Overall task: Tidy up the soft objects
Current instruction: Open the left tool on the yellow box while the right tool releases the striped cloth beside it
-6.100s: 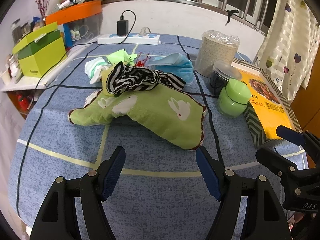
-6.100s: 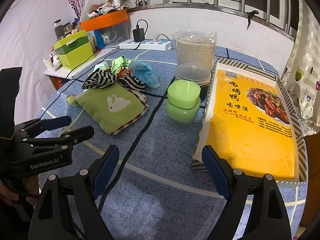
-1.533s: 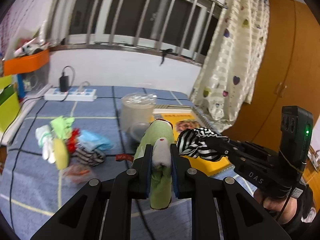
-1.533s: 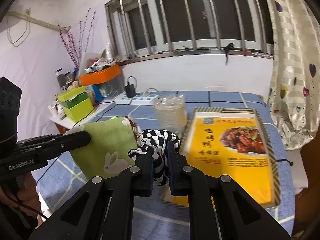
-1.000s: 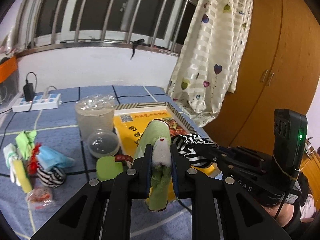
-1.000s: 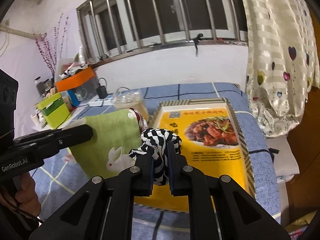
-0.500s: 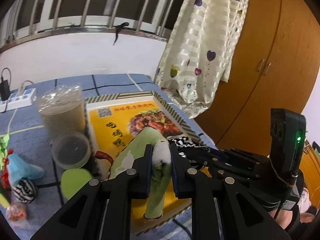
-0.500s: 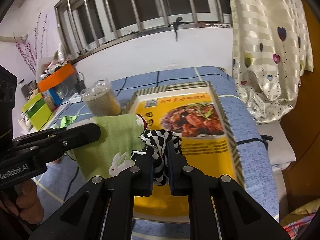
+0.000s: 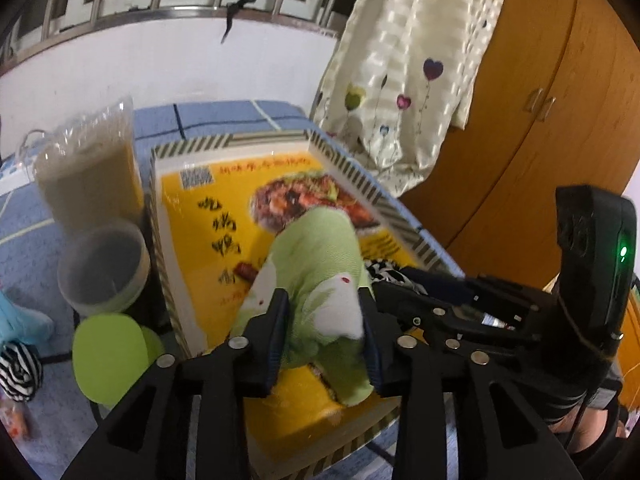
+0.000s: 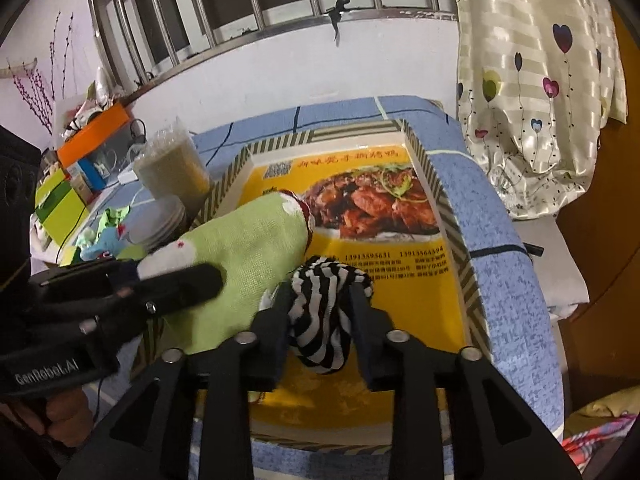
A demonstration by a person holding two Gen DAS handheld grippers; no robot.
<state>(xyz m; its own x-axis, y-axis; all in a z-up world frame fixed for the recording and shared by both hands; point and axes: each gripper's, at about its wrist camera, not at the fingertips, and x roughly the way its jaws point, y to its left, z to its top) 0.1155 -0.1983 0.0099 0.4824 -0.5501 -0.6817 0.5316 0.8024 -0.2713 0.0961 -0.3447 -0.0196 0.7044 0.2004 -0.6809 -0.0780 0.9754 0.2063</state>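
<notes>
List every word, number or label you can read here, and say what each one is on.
"GenRobot.AI": white lettering on the body of the left gripper, seen from the right wrist.
"13913595631" and "13913564394": roughly, as far as legible, on the yellow box, below the food photo.
Large Chinese characters and a QR code on the yellow box: blurred, not readable.
Fine print under the numbers: too small.
</notes>
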